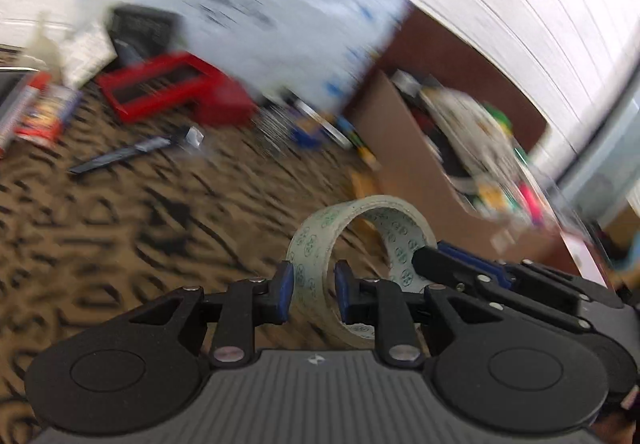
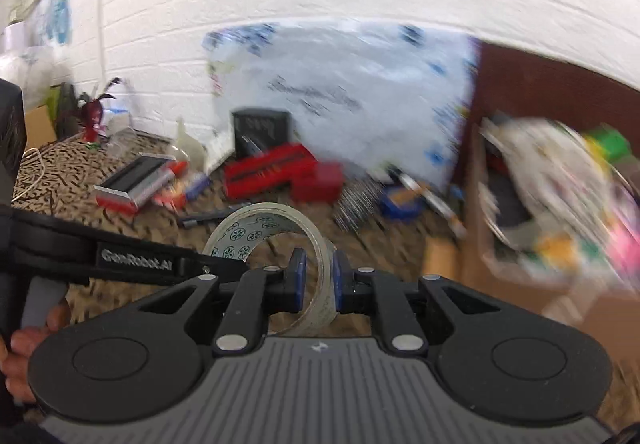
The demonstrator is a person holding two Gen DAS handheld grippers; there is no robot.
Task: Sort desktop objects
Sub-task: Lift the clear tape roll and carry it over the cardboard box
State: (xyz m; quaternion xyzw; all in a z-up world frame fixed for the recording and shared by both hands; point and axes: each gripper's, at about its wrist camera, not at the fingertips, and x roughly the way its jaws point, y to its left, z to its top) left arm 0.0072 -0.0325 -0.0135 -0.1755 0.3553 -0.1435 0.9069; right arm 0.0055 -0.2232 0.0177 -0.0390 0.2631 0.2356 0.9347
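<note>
Tape roll [image 1: 316, 264] above tabletop [image 1: 120, 236], left of cardboard box [image 1: 412, 164]; both grippers' fingers pinching its band: left gripper [image 1: 314, 294], right gripper [image 2: 319, 280].

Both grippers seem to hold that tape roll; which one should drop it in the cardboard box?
Probably right: the right gripper pinches the tape roll on the side nearer the cardboard box; the left gripper grips the far side.

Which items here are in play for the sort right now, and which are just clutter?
In play:
tape roll, pinched by both the left gripper and the right gripper
cardboard box of sorted items

Lying about:
red tray
dark pen
potted plant
white poster
</note>
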